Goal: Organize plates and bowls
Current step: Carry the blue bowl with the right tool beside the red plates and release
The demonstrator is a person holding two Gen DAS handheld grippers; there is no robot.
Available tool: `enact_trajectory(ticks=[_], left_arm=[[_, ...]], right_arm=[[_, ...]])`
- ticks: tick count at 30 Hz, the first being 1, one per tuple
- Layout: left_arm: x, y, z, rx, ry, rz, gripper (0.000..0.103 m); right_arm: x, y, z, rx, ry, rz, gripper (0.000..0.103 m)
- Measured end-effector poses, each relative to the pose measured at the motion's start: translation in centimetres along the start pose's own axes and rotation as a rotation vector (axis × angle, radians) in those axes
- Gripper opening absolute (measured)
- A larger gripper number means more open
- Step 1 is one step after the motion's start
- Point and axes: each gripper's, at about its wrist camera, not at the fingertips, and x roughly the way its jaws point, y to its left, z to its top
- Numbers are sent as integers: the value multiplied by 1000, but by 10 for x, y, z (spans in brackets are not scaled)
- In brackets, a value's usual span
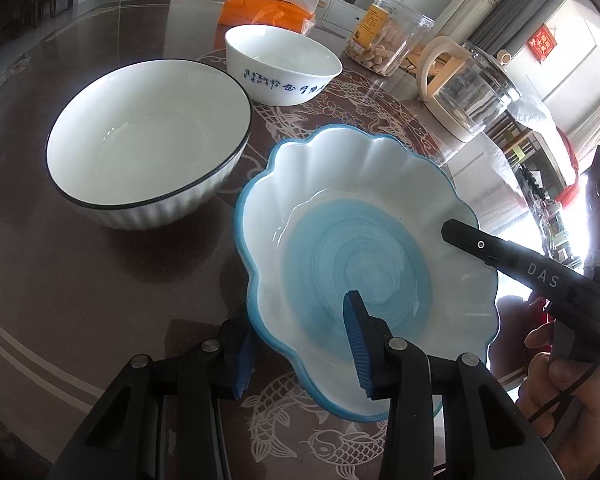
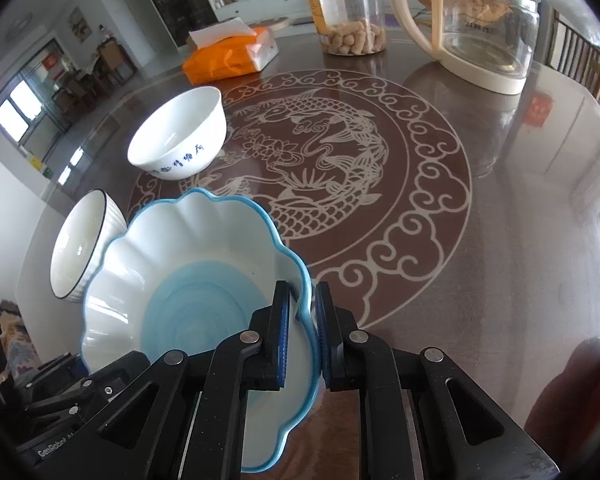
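Observation:
A scalloped white plate with a blue rim and blue centre [image 1: 360,200] sits on the brown table, close in front of both grippers. My left gripper [image 1: 300,354] straddles its near rim, one blue pad outside the edge and one on the inner wall, both touching it. My right gripper [image 2: 304,332] is shut on the plate's [image 2: 180,240] right rim, which is pinched between the pads. A large ribbed white bowl with a black rim [image 1: 148,140] stands left of the plate. Behind it is a smaller white bowl with blue characters [image 1: 280,68].
At the back of the patterned table [image 2: 460,240] are an orange tissue pack [image 2: 228,56], a clear snack jar [image 2: 348,8] and a glass kettle with a cream handle [image 2: 484,24]. A person's hand [image 1: 560,380] holds the right gripper's handle.

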Motion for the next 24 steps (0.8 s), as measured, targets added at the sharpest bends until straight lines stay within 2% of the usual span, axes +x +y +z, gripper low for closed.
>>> enact_trajectory(ticks=[6, 12, 15, 20, 24], left_arm=[[-5, -33, -13, 99, 20, -57, 40], [4, -68, -32, 208, 63, -87, 40], [6, -87, -42, 268, 63, -101, 40], [8, -110, -45, 333, 42, -119, 40], [19, -120, -43, 366, 48, -113, 40]], right_arm=[[-42, -17, -27, 91, -45, -39, 15], [-63, -51, -70, 205, -61, -98, 15], [-79, -63, -88, 249, -97, -124, 15], [-101, -78, -105, 298, -171, -163, 15], [-99, -92, -111, 349, -185, -181, 15]])
